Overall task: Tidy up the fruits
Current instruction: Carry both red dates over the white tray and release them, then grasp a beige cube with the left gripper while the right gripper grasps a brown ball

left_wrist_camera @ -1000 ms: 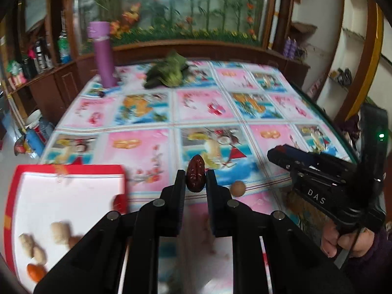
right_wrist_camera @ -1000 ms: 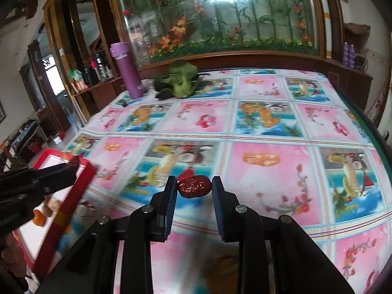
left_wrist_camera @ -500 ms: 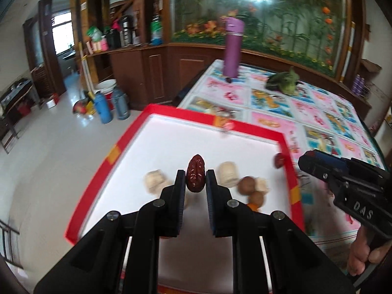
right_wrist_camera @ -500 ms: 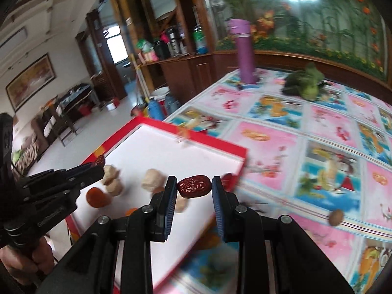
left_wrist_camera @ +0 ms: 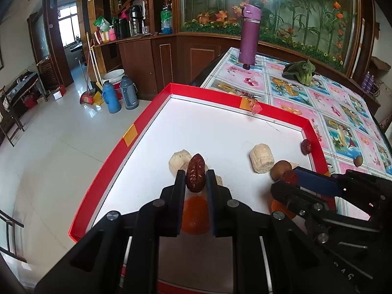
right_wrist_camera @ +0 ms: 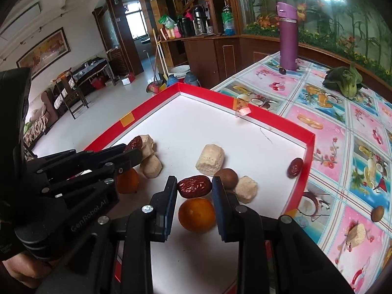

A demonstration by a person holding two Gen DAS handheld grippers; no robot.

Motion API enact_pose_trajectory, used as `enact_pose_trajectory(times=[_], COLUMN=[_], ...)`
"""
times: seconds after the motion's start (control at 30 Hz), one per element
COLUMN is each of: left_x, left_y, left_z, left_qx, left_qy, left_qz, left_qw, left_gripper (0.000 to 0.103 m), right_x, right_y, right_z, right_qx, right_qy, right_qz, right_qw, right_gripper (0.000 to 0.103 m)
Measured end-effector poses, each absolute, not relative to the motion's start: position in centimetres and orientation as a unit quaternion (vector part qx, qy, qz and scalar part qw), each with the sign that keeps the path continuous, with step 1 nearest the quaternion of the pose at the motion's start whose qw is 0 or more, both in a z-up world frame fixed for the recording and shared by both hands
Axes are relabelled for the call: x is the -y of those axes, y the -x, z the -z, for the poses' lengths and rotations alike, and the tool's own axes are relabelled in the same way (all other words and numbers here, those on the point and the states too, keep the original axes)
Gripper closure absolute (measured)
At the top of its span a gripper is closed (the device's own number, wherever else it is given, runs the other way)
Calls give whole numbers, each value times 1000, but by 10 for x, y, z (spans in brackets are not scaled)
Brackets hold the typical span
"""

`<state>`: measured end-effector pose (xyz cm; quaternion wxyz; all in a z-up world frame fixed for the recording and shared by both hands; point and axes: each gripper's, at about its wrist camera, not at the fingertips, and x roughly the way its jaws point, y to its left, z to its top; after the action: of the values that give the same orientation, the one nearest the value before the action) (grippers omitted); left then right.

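Hovering over the red-rimmed white tray (left_wrist_camera: 152,105), both tools carry a wrinkled red date. The left tool (left_wrist_camera: 195,180) has its fingers closed tight on the left date (left_wrist_camera: 195,176), which stands on end between the pads, above an orange fruit (left_wrist_camera: 196,214) lying on the tray floor. The right tool (right_wrist_camera: 194,188) is clamped on the right date (right_wrist_camera: 194,186), held lengthwise across the gap, with a second orange fruit (right_wrist_camera: 196,214) directly beneath it.

Scattered inside the tray are pale puffed blocks: one (right_wrist_camera: 210,159) near the middle, a smaller one (right_wrist_camera: 246,188) beside a round brown fruit (right_wrist_camera: 226,177) just right of the right tool, and two (right_wrist_camera: 150,156) by the left tool's fingertips. A loose date (right_wrist_camera: 294,167) leans against the tray's right wall.

The tray sits at the near left corner of the tabletop (right_wrist_camera: 343,132), which is covered by a bright fruit-print cloth. Outside the tray, near the tabletop's right edge in the right wrist view, a small brown fruit (right_wrist_camera: 377,213) and another pale block (right_wrist_camera: 356,235) lie on the cloth. Toward the far edge stand a purple flask (left_wrist_camera: 249,34), with a dark small fruit (left_wrist_camera: 246,67) at its base, and a leafy green vegetable (left_wrist_camera: 300,71) well to its right.

In the right wrist view a hand (right_wrist_camera: 22,272) grips the left tool's handle at the lower left.
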<state>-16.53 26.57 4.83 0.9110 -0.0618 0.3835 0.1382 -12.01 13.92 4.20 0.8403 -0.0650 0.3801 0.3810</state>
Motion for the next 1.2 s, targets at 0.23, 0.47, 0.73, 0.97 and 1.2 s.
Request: enact_pose_trajectory(times=[0.23,0.47,0.73,0.97,1.2], left_x=[-267,-267,-228,-148,-95], left_y=[162,162,164,152,136], left_z=[-42,-49,-75,-82,-73], left_qx=[-397,-390,-363,-368,-395], left_qy=[63,73,53,1,-35], left_qz=[-150,-156,-109,-2,52], left_qw=[903,905,924,930,917], left_gripper=[62,35,30,29,29], right_x=[-143,-115,-11,75,83], right_y=[120,114,96,64,45], right_z=[-36,-47,-60,-41,-31], right_qx=[-394,-390,-348,-377,-390], right_qy=[68,32,1,-7,-9], right_qz=[-380,-379,-310,-200,-192], right_qw=[834,839,885,904,900], right_gripper=[74,61,61,61,61])
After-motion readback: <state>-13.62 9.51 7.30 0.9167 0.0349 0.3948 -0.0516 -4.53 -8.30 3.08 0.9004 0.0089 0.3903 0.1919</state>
